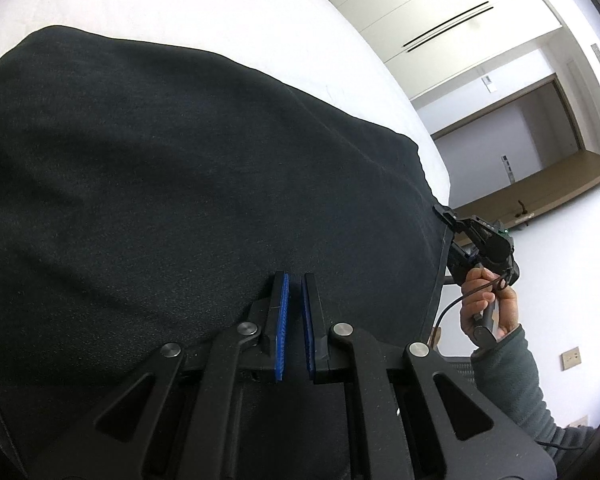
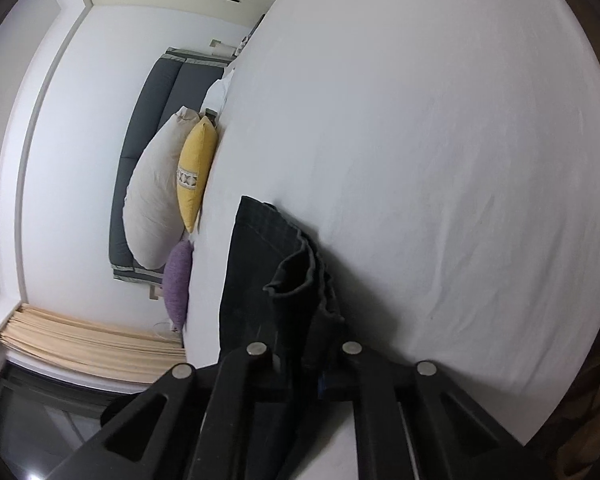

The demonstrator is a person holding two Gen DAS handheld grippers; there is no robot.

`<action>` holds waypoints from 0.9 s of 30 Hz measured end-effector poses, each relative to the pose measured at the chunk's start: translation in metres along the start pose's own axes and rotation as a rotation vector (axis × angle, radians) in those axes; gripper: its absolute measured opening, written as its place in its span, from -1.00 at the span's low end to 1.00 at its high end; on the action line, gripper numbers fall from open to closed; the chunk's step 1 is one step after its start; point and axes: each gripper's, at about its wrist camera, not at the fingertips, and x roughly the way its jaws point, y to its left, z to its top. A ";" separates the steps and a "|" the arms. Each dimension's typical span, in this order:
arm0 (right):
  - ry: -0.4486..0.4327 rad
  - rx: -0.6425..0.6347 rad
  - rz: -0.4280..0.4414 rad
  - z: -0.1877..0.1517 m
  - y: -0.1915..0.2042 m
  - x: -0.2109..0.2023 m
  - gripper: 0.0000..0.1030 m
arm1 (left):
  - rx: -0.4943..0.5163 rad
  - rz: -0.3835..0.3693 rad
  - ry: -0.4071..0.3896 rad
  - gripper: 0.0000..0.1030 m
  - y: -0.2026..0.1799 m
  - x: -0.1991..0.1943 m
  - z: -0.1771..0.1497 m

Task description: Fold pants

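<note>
Dark pants (image 1: 180, 184) lie spread over a white bed (image 1: 228, 20) and fill most of the left wrist view. My left gripper (image 1: 296, 280) hovers over the near part of the pants, its blue pads (image 1: 283, 320) a narrow gap apart with nothing between them. My right gripper (image 1: 450, 216) shows at the pants' right edge, held by a hand (image 1: 486, 300). In the right wrist view the right gripper (image 2: 304, 352) is shut on a bunched edge of the pants (image 2: 268, 264), which hides its fingertips.
A cream pillow (image 2: 156, 196), a yellow cushion (image 2: 196, 168) and a purple cushion (image 2: 178, 280) stand at the head of the bed against a grey headboard (image 2: 148, 100). The white sheet (image 2: 440, 160) stretches beyond the pants. A curtain (image 2: 84, 340) hangs nearby.
</note>
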 end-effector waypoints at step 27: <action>0.137 -1.676 -0.586 -0.326 0.169 0.087 -0.86 | -0.234 -0.177 -0.023 0.22 0.022 -0.030 -0.003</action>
